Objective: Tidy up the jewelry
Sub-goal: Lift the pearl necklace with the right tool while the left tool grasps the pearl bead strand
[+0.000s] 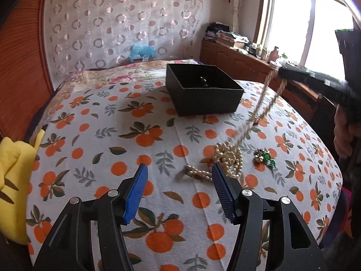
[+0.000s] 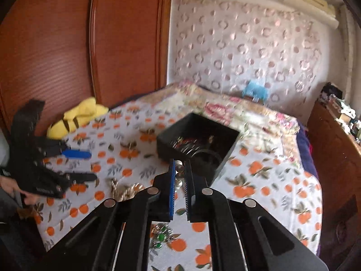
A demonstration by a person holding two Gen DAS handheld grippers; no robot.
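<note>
A black open box (image 1: 204,88) stands on the orange-print cloth, with dark beads and other pieces inside (image 2: 198,140). My right gripper (image 2: 179,176) is shut on a pearl necklace (image 2: 179,175) and holds it up; the strand hangs blurred from it down to a pearl pile (image 1: 227,158) on the cloth. My left gripper (image 1: 179,176) is open and empty, low over the cloth just in front of that pile. A green and gold brooch (image 1: 264,157) lies right of the pearls; it also shows under my right gripper (image 2: 161,237).
A yellow plush toy (image 1: 15,180) lies at the bed's left edge. A wooden wardrobe (image 2: 79,45) stands behind the bed. A wooden cabinet with clutter (image 1: 243,56) runs along the right under the window. A blue toy (image 1: 142,50) sits by the headboard.
</note>
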